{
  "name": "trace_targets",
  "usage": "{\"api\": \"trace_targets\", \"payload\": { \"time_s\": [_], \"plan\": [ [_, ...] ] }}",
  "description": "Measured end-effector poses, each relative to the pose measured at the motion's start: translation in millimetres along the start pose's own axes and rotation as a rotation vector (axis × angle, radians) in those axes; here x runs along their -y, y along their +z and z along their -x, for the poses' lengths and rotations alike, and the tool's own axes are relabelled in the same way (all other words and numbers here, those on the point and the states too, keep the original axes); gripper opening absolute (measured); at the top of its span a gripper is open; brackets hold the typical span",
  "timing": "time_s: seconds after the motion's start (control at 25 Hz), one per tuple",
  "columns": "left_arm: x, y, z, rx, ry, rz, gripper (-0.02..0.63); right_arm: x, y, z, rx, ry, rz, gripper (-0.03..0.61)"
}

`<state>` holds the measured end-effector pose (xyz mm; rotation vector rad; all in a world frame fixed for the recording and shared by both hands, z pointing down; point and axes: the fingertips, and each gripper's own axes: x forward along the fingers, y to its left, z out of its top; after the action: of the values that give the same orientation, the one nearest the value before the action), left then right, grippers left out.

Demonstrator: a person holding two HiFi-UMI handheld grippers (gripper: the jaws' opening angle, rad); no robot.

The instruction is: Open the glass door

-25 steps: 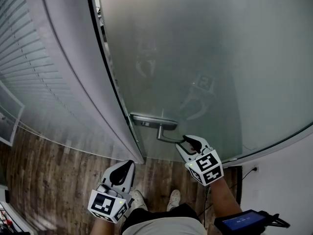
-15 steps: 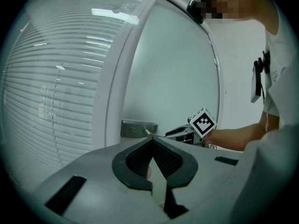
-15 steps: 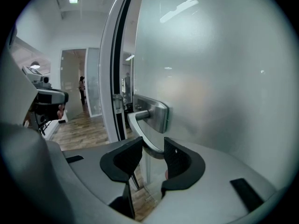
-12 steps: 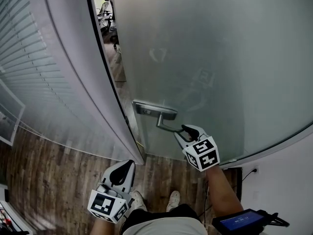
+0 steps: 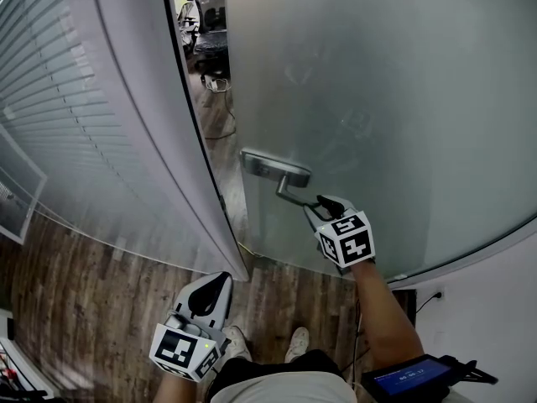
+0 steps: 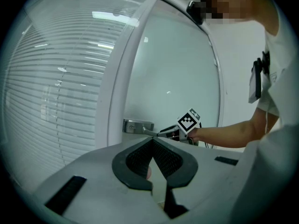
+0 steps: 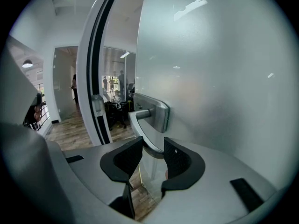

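The glass door (image 5: 377, 99), frosted and pale grey, fills the far right of the scene. It stands ajar, its left edge swung clear of the door frame (image 5: 164, 141). Low on that edge sits a metal plate (image 5: 270, 168), and from it the lever handle (image 7: 140, 132) runs toward the near right.

The right gripper (image 5: 324, 203) is on the lever's free end. Its fingers (image 7: 125, 158) are clamped on the lever handle, one on each side, with the bar filling the space between them. Its marker cube (image 5: 346, 240) rides just behind the fingers, and the person's bare forearm (image 5: 382, 317) leads back from it to the near edge.

Through the gap between door and frame a further room shows, with a dark office chair (image 5: 210, 23) standing in it. Left of the frame is a glazed wall with slatted blinds (image 5: 42, 91).

The left gripper (image 5: 220, 284) hangs low at the near left, well apart from the door, over the wood-plank floor (image 5: 92, 309). The left gripper view shows its fingers (image 6: 140, 158) together at the tips. The person's light shoes (image 5: 298, 339) show at the near edge. A dark screen (image 5: 411, 378) sits at the near right corner, beside the forearm.
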<state>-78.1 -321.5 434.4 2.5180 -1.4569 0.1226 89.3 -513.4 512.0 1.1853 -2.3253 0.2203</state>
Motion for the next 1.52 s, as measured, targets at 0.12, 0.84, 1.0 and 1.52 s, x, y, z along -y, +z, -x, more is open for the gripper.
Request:
{"api": "trace_targets", "payload": {
  "time_s": [0.12, 0.84, 1.0, 1.52],
  "plan": [
    [-0.5, -0.4, 2.4, -0.001, 0.007, 0.0, -0.002, 9.0, 3.4, -7.0, -0.009, -0.002, -0.008, 0.146],
    [-0.2, -1.0, -10.7, 0.021, 0.039, 0.0, -0.002, 61.9, 21.8, -31.9, -0.028, -0.059, 0.047, 0.143],
    [5.3, -11.0, -17.4, 0.025, 0.043, -0.009, -0.002, 75.8, 13.4, -40.7, -0.033, -0.064, 0.047, 0.141],
    [-11.1, 14.3, -12.2, 0.036, 0.077, 0.005, -0.002, 113.8, 50.0, -64.6, -0.065, -0.11, 0.042, 0.132]
  ]
}}
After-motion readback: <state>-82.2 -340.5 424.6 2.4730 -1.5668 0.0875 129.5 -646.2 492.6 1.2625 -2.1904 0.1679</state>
